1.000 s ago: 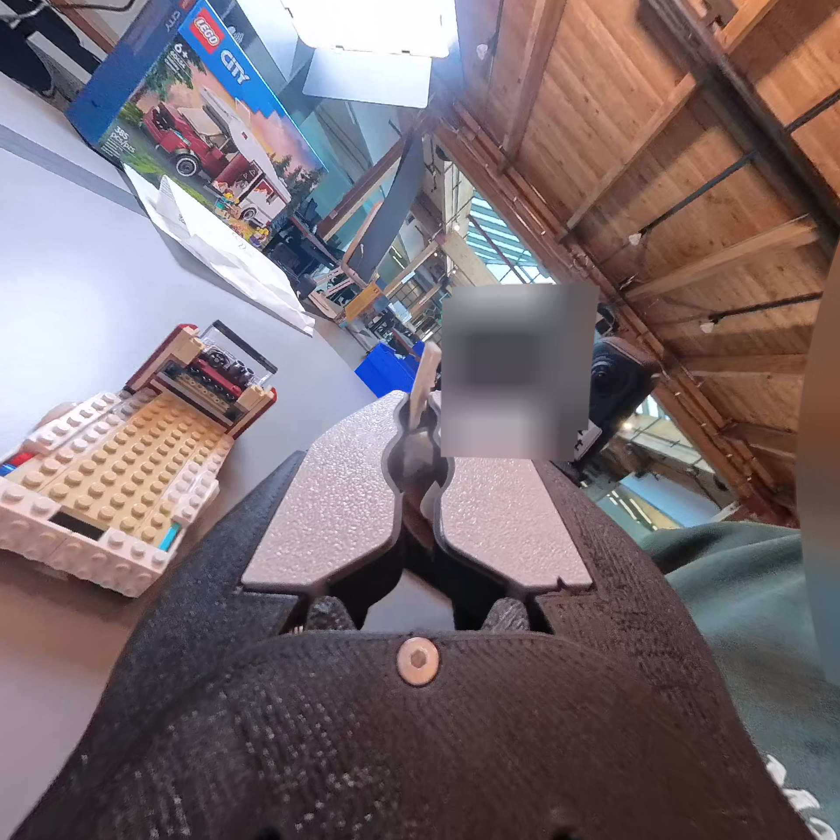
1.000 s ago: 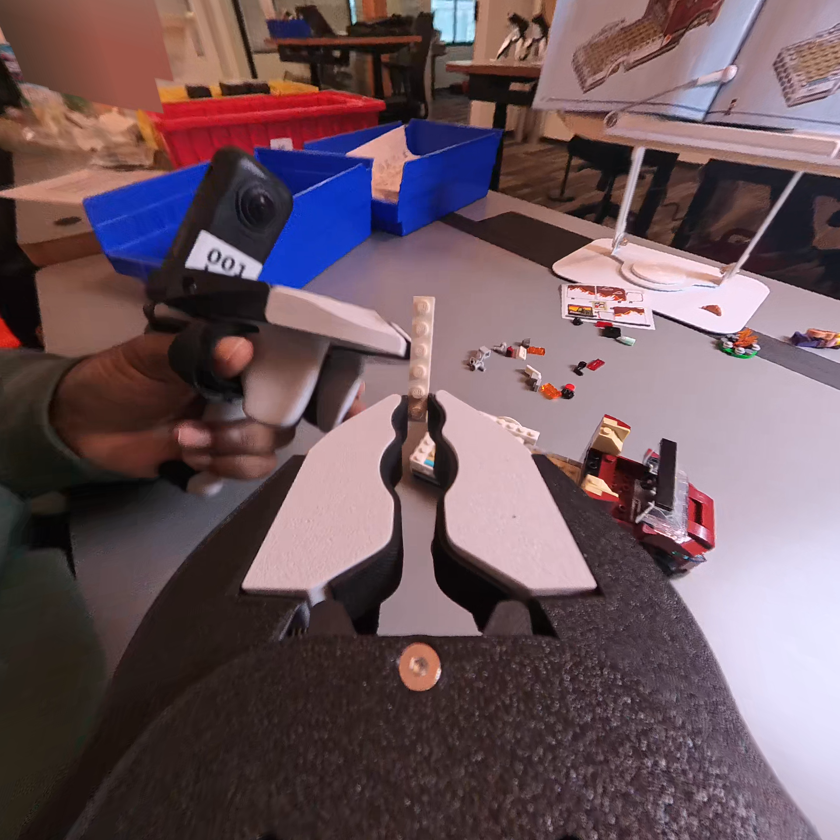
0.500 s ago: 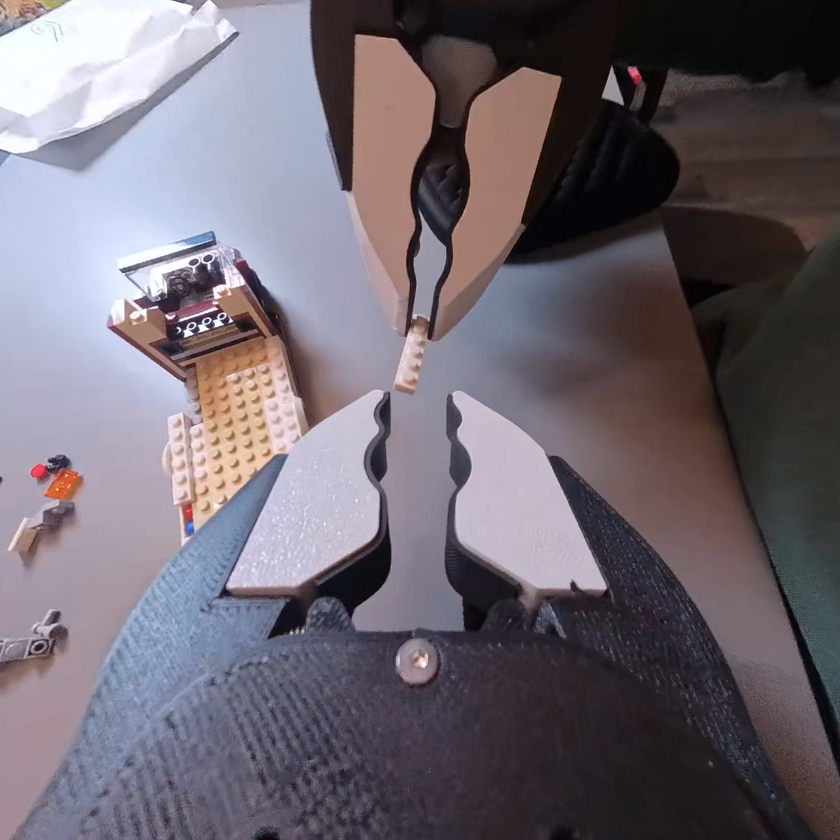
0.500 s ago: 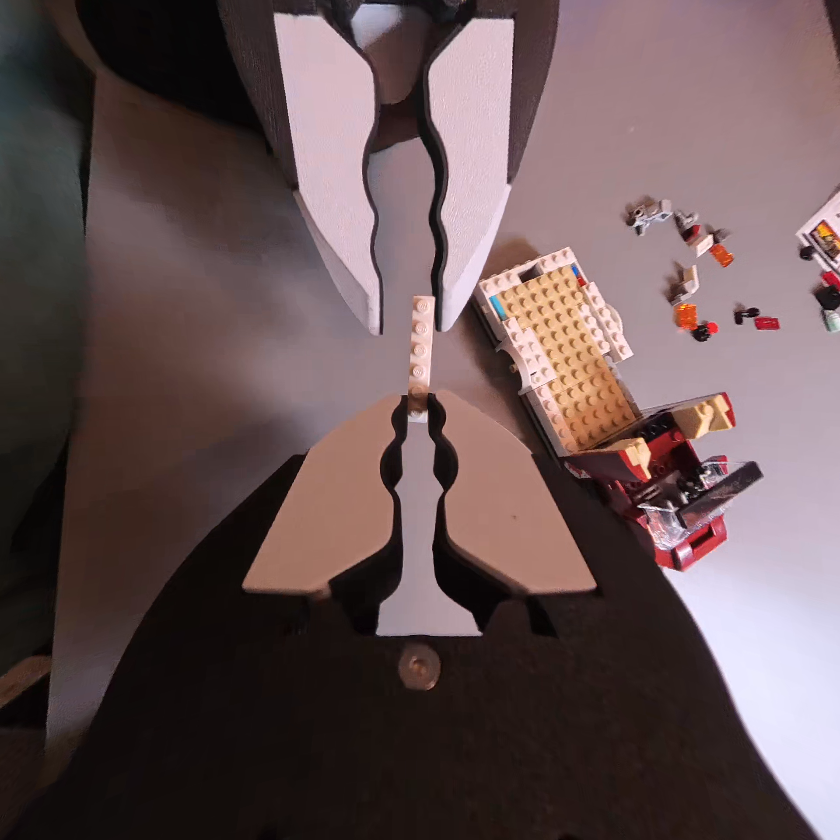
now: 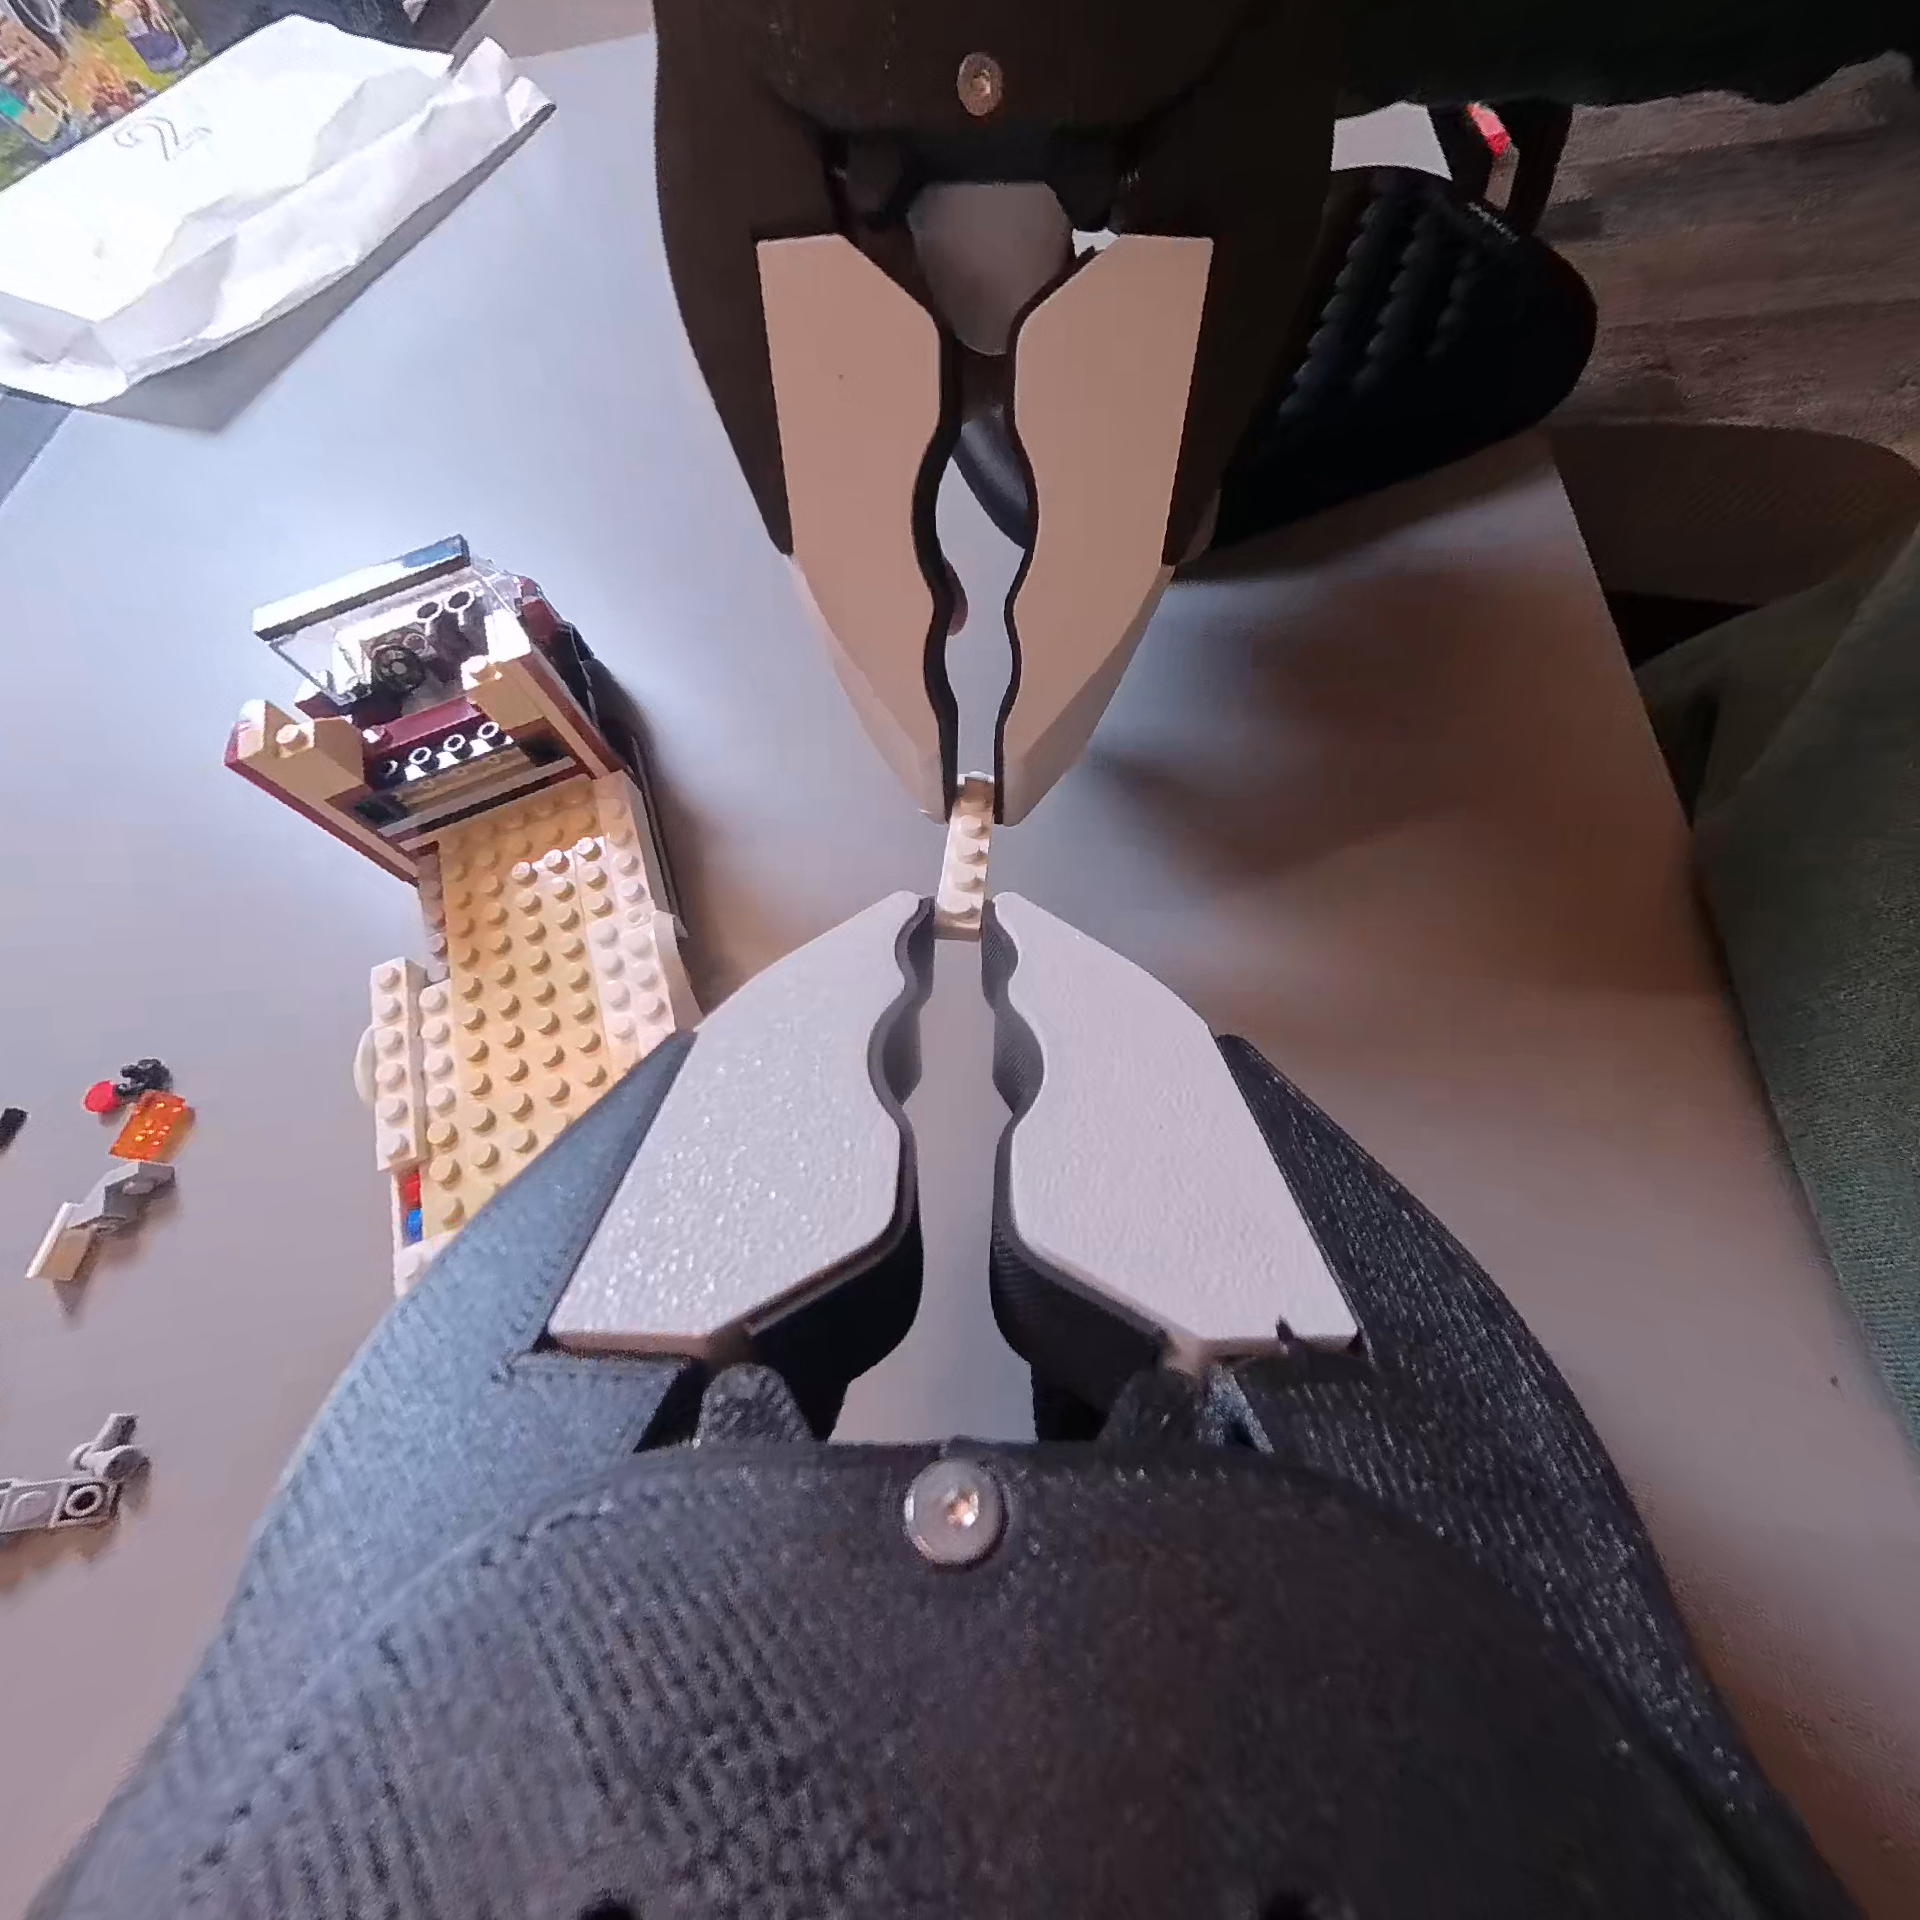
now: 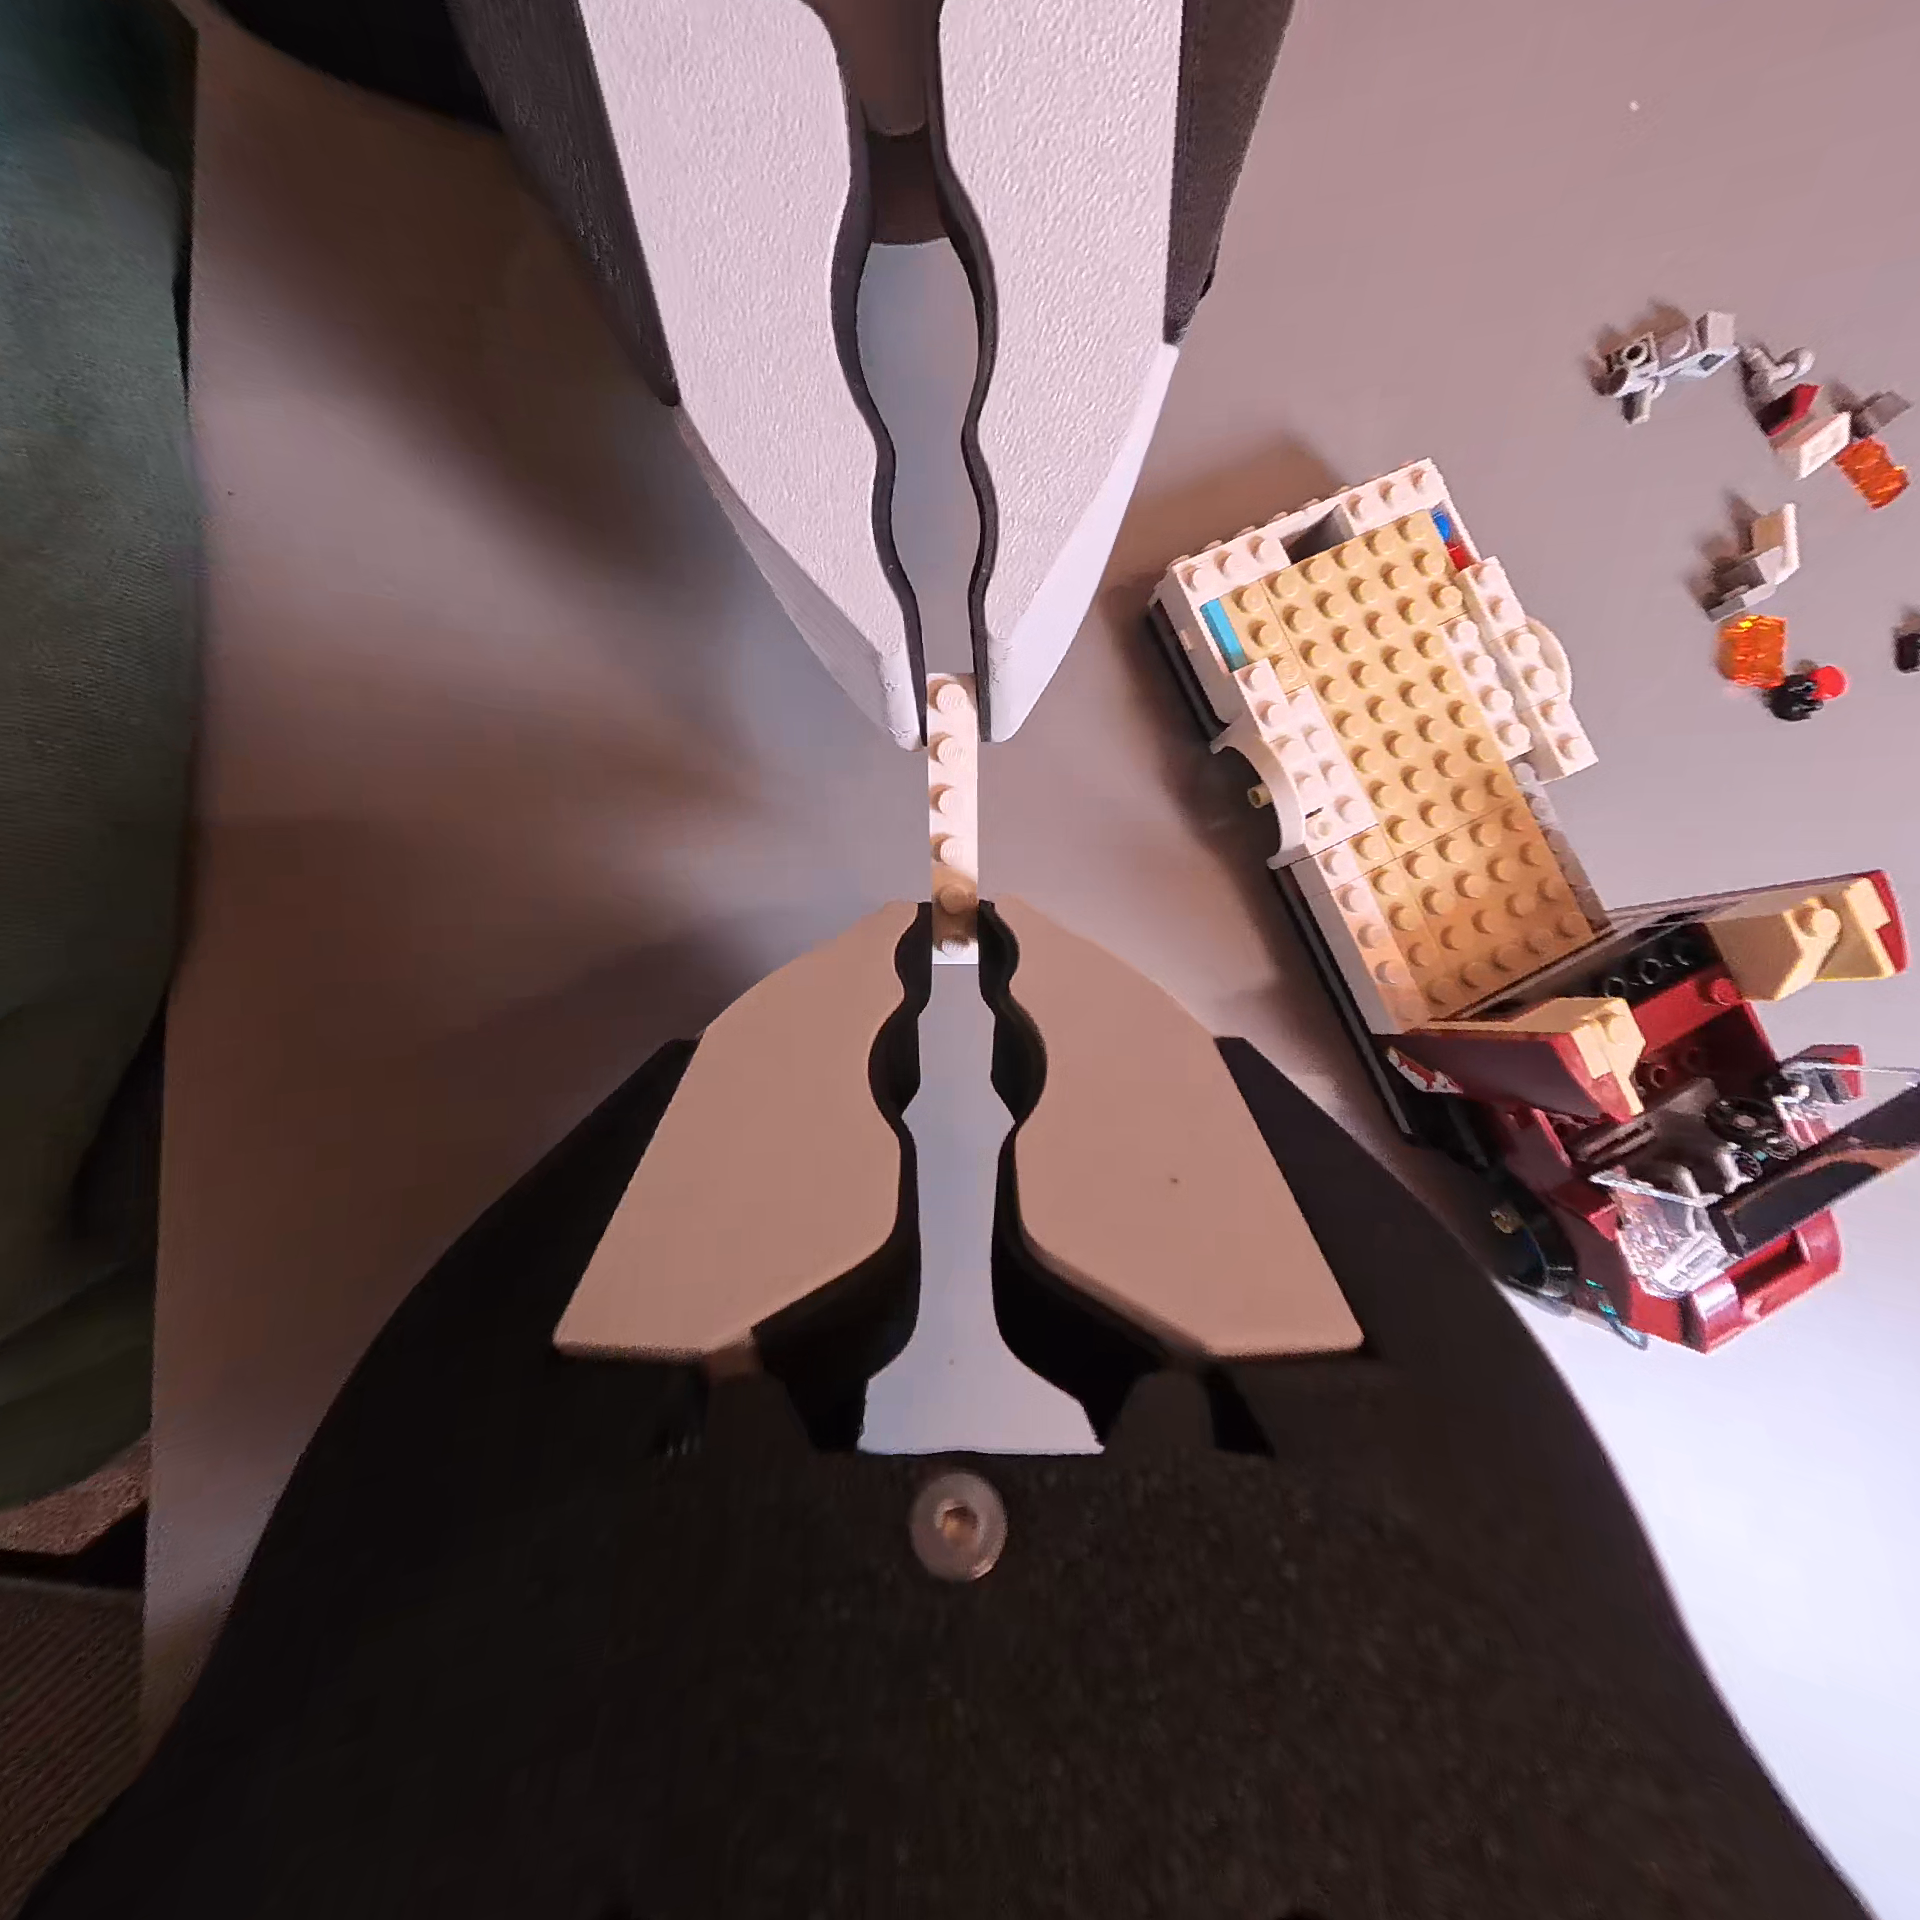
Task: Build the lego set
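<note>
Both grippers face each other tip to tip above the grey table (image 5: pixel 1351 935), with a narrow white studded plate (image 6: pixel 954 790) bridging the gap between them. The right gripper (image 6: pixel 954 930) is clenched on one end of the plate; its fingertips (image 6: pixel 831 966) close against both sides of that end. The left gripper (image 5: pixel 958 914) has its tips at the opposite end of the same plate, with the jaws drawn narrow around it. In the right wrist view that end sits between the left gripper's pads; whether they press it firmly or merely flank it cannot be told. The plate is held clear of the table surface, studs facing the cameras.

The partly built vehicle (image 6: pixel 1455 831) lies on the table beside the grippers, apart from them: a tan studded floor edged with white bricks, joined to a dark red cab with a clear windscreen. Loose small pieces (image 6: pixel 1766 457), grey, orange, red and black, lie scattered beyond the vehicle. A crumpled white paper bag (image 5: pixel 229 197) rests at the far edge of the table in the left wrist view. A green sleeve (image 5: pixel 1829 883) shows at the frame edge
</note>
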`<state>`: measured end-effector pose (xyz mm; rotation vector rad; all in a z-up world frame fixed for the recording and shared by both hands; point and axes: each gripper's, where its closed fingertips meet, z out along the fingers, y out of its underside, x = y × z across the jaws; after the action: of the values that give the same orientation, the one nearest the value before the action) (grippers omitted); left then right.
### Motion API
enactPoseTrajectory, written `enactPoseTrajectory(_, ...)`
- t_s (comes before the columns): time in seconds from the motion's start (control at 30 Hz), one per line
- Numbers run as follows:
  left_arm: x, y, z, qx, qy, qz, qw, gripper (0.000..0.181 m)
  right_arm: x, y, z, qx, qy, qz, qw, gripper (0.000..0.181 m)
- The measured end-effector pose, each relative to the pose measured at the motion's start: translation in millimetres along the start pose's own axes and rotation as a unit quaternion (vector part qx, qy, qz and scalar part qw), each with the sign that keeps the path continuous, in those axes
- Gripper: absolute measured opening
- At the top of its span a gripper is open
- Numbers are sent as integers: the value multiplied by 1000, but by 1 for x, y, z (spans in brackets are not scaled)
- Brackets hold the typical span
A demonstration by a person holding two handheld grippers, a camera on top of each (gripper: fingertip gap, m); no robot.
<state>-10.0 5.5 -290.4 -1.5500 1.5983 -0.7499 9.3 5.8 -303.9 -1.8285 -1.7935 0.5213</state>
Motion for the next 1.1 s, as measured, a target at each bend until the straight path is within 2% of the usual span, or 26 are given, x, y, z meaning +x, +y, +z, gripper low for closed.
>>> enactPoseTrajectory(0.17, -6, -3, -3, 18, 4, -31, 999, 8, 7, -7, -2, 19, 20, -6, 1000, 19)
enactPoseTrajectory(0.37, -15, -4, -4, 20, -9, -31, 999, 8, 17, -20, -5, 18, 37, -35, 999, 8)
enactPoseTrajectory(0.87, -39, -14, -4, 40, -22, -28, 999, 8, 40, -20, -8, -44, 48, -56, 996, 8)
enactPoseTrajectory(1.1, -70, 1, -13, 44, -65, -45, 996, 35, 67, -7, -5, -132, 45, -105, 985, 8)
